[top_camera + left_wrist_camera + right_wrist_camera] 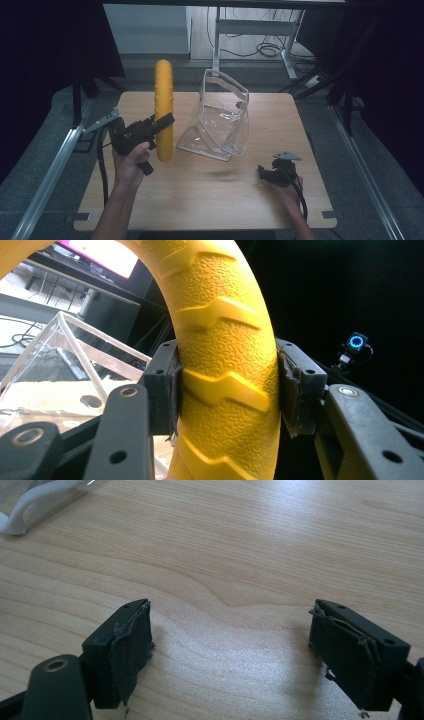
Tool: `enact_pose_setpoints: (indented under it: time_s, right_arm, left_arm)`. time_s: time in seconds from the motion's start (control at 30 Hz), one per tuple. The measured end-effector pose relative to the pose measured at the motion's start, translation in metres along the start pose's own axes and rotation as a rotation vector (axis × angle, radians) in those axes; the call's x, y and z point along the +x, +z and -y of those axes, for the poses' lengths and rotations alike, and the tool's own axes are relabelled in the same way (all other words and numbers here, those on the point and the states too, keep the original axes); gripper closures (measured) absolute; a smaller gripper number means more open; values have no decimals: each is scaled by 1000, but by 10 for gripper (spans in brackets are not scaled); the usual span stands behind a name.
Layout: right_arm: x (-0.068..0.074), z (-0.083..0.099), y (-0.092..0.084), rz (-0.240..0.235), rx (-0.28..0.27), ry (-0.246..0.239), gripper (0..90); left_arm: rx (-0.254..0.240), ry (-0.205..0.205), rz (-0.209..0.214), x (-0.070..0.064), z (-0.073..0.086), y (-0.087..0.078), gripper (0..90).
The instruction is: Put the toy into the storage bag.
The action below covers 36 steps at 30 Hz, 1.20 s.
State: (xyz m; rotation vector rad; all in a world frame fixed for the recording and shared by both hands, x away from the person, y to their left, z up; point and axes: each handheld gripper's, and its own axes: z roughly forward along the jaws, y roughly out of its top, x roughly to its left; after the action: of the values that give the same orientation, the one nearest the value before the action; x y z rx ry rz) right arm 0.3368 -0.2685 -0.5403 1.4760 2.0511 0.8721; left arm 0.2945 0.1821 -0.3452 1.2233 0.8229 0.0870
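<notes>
A yellow ring with a ridged, tyre-like tread (164,110) stands upright on edge over the left half of the wooden table (210,200). My left gripper (164,121) is shut on it, and in the left gripper view both pads press the yellow ring (225,370) from either side. A clear plastic bag with a white rim (220,117) stands open just right of the ring. My right gripper (264,172) rests low over the table at the front right; in the right gripper view its fingers (125,650) stand wide apart over bare wood.
A corner of the clear bag (35,502) shows at the top left of the right gripper view. Metal rails (50,170) run along the table's left and right sides. A desk frame and cables (265,47) stand on the floor behind.
</notes>
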Motion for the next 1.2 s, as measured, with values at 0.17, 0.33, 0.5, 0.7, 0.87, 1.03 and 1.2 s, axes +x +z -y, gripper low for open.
enact_pose_setpoints:
  time_s: [0.17,0.33,0.5,0.7,0.87,1.03,1.2]
  right_arm:
    - [0,0,0,1,1,0,175]
    - [0,0,0,2,1,0,176]
    - [0,0,0,3,1,-1,175]
    - [0,0,0,3,1,0,175]
    - [0,0,0,1,0,1,176]
    - [0,0,1,4,-1,0,176]
    - [0,0,1,5,-3,0,177]
  left_arm:
    - [-3,5,-21,-2,-2,5,505]
    - [-17,9,-27,-4,-2,8,505]
    - [-34,9,-25,-5,-3,10,505]
    - [-50,22,-39,-9,-7,10,505]
    - [-70,33,-42,-13,-10,11,504]
    - [-89,33,-39,-17,-12,16,504]
    - [-85,42,-32,-20,-15,22,504]
